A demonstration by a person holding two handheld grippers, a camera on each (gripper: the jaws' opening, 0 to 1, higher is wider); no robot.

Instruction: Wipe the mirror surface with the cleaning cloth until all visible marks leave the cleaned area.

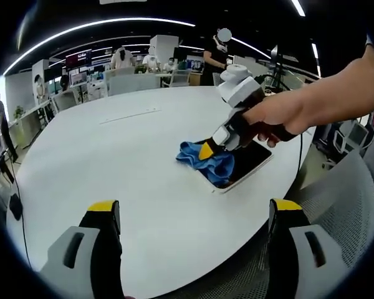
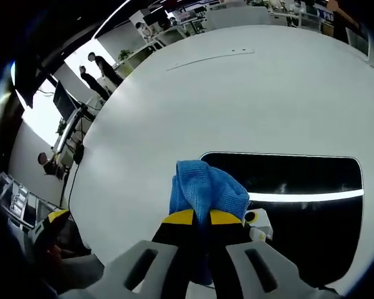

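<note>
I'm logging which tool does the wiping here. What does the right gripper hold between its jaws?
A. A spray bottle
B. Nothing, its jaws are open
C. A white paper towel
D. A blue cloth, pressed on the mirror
D: in the right gripper view the right gripper is shut on the blue cloth, which lies on the dark mirror on the white table.

The mirror (image 2: 299,187) is a flat rectangular panel with rounded corners and a thin pale border. It lies face up on a white surface, and its dark glass reflects a bright ceiling light strip. The cleaning cloth (image 2: 206,190) is blue, soft and bunched into folds. It rests on the mirror's (image 1: 246,163) end, the cloth (image 1: 207,163) overlapping the border.
</note>
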